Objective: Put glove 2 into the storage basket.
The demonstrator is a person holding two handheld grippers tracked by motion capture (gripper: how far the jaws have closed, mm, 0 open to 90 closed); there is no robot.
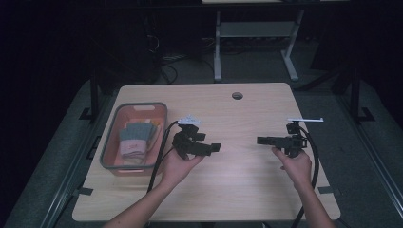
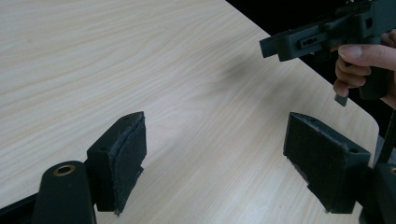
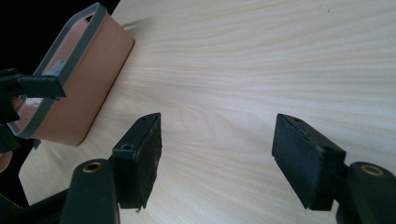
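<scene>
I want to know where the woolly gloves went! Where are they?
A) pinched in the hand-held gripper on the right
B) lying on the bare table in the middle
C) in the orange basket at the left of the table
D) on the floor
C: in the high view the gloves lie inside the orange basket at the table's left side, and both hand-held grippers hover open with nothing between their jaws.

Orange rectangular plastic basket with a grey rim (image 1: 157,124), standing upright on the table, by its left edge. Inside the basket: grey knitted gloves with pink cuffs (image 1: 136,139), lying flat, fingers toward its far end. Nearest to the basket's right wall, well clear of it.
</scene>
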